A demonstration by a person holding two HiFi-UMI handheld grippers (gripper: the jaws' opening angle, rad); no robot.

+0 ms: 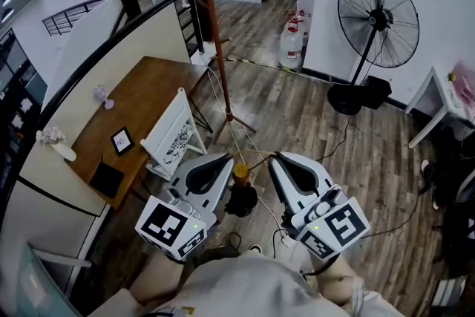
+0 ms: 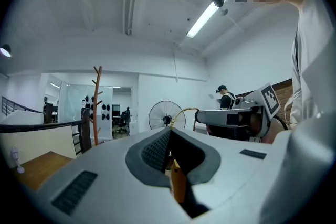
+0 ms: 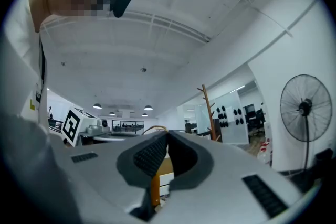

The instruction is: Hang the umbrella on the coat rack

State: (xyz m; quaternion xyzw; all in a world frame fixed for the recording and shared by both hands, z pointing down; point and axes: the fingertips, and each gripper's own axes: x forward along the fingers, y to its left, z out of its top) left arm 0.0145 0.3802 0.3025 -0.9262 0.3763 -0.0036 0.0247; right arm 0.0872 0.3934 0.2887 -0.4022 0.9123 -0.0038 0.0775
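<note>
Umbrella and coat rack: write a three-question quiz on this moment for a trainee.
1. True or false: the umbrella already hangs on the coat rack.
2. In the head view, what stands to the right of the coat rack? A. a pedestal fan B. a ladder C. a bicycle
3. Fill in: the left gripper and the right gripper are both shut on the ____.
Key: 1 false; 2 A; 3 umbrella.

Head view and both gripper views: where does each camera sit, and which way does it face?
Head view: on the head, looking steeply down at the umbrella; shirt below.
Left gripper view: on the left gripper, along its fingers toward the coat rack and fan; shirt at right.
Right gripper view: on the right gripper, facing likewise; shirt at left.
Shared by all: coat rack, fan.
</note>
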